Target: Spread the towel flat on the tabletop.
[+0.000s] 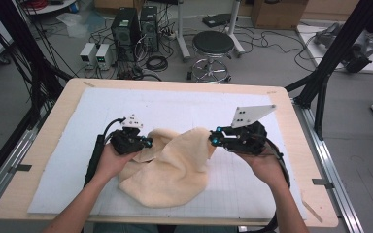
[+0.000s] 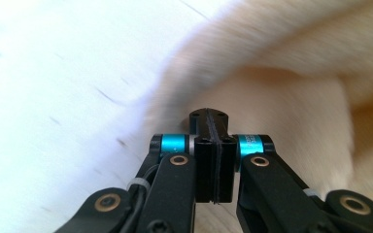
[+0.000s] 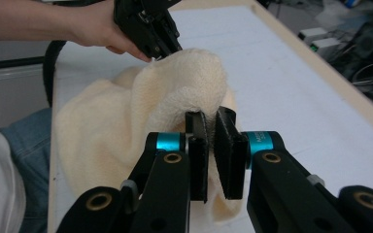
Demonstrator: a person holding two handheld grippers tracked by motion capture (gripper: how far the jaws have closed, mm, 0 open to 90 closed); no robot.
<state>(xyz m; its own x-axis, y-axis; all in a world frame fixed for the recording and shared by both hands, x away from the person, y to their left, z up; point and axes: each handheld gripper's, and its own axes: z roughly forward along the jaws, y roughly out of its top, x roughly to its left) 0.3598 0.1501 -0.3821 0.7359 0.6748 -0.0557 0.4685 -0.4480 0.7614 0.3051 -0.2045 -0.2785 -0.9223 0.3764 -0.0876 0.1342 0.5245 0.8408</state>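
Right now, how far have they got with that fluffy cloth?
Done: both grippers have pinched an edge of the cream towel. The left gripper and the right gripper each have their fingers shut on it. In hand: the gripped edges are raised, while the rest sags crumpled on the white mat. Left: probably spreading or folding it; neither shows yet.

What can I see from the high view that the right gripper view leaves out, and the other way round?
The high view takes in the whole wooden table and the floor behind it, with a round stool and computer towers, plus the grey plate on the right gripper. The right gripper view gives a close look at its own black jaws pinching an edge of the cream towel, and a bit of blue jeans. Both show the towel lifted between the two grippers, the left gripper holding its far edge, and the white mat.
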